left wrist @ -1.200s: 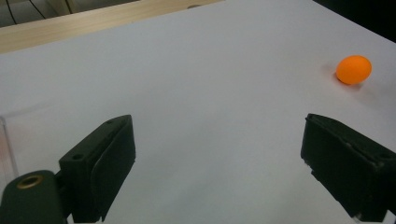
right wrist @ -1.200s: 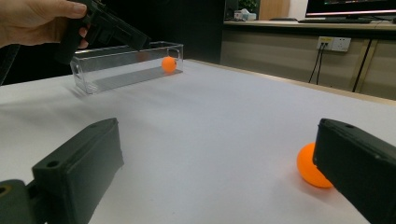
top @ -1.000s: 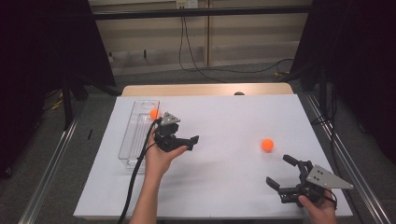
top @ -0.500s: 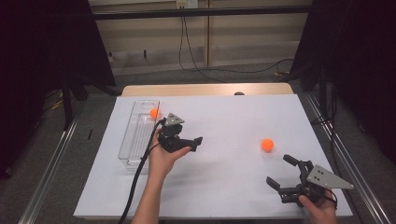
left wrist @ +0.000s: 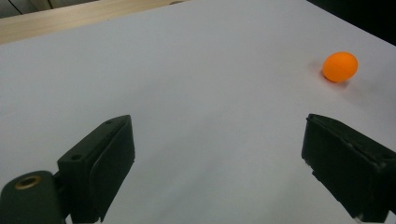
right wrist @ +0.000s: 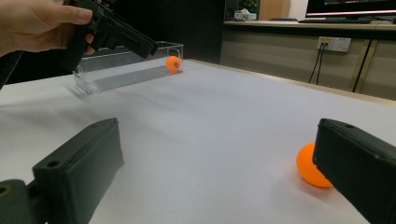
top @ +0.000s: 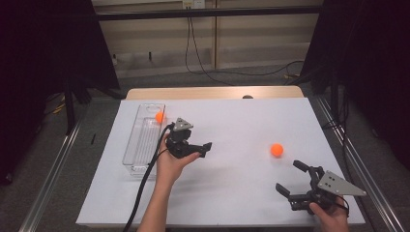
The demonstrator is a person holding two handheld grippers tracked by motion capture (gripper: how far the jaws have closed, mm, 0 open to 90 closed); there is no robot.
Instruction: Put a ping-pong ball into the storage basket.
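A small, smooth orange plastic ball (top: 276, 149) lies on the white table sheet (top: 232, 193), at about 11 o'clock from the right gripper (top: 294, 178) and near it. The jaws of the right gripper are spread and empty, as are those of the left gripper (top: 205, 148), which hovers beside the clear plastic tray (top: 129, 157) holding 1 ball (top: 159, 117) at its far end. The loose ball looks light, stiff and prone to roll; pinching across its widest middle seems safest. Open sheet surrounds it; the sheet's edge runs at 3 o'clock.

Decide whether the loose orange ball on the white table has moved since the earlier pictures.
No. In the high view the orange ball sits just as far from the clear tray as before.
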